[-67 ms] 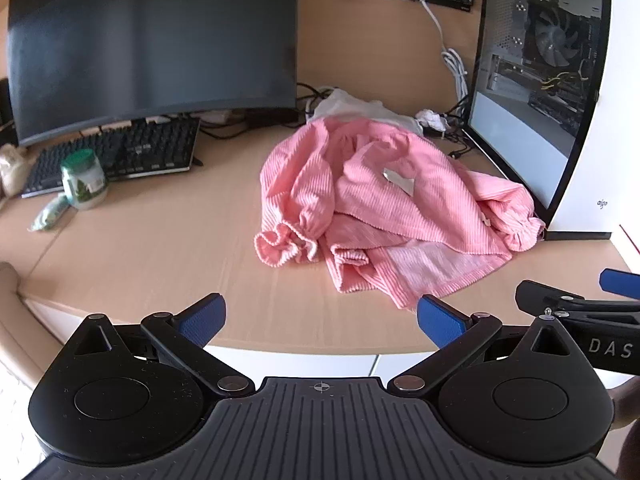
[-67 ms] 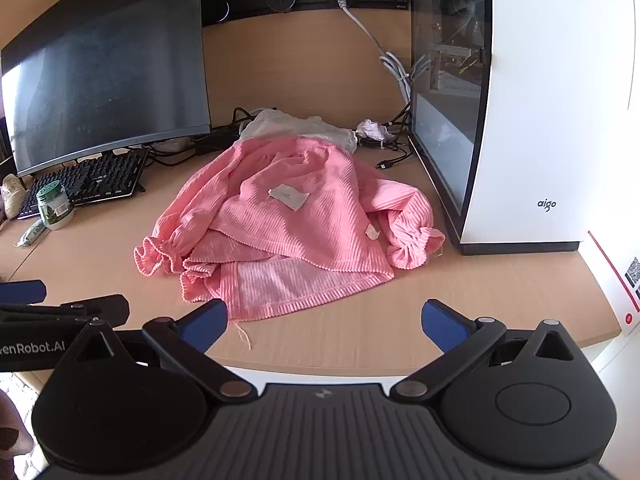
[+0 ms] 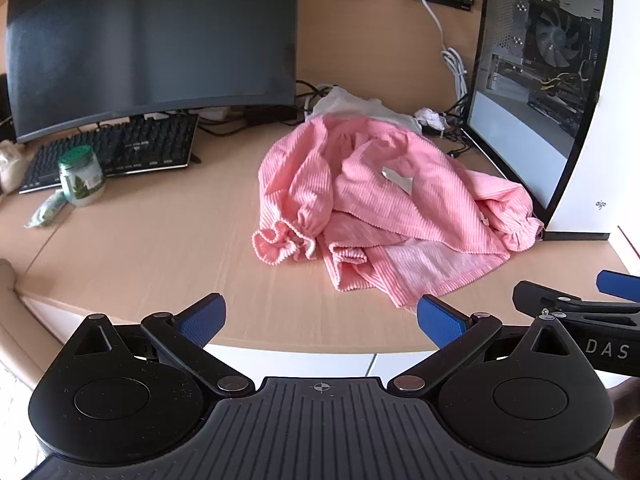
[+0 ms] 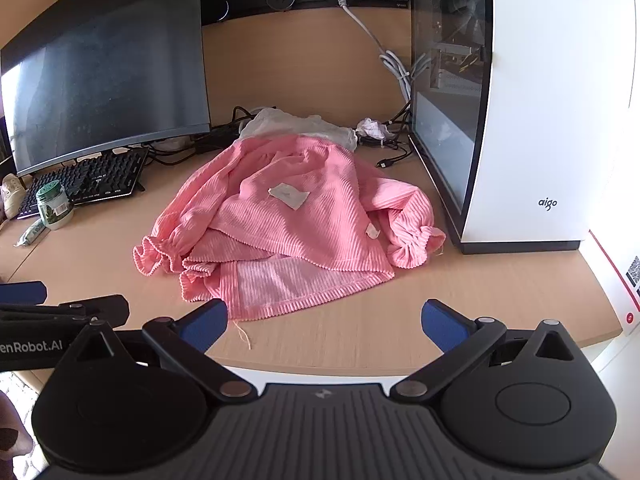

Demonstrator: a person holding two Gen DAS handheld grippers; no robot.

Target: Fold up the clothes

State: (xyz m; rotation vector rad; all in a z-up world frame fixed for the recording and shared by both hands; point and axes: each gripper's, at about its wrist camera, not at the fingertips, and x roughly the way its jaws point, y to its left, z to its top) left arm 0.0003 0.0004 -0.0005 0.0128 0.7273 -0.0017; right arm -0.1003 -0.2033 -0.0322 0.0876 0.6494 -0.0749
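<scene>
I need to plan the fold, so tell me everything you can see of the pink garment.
The pink garment is ribbed knit, crumpled in a heap on the desk. Two sleeves with gathered, frilled cuffs splay to either side; the hem is turned up, showing a paler inside. Small white labels show. Its far edge lies against a white cloth. Neither gripper touches it.

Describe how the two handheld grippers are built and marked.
Both are matte black. The left gripper has a ribbed body with a small crosshair mark, two round discs, angled link arms with silver pivots, and blue-padded fingers. The right gripper matches, with a small logo on the ribbing. Seen side-on, the left reads "enRobot.AI", the right "DAS", in white letters.
</scene>
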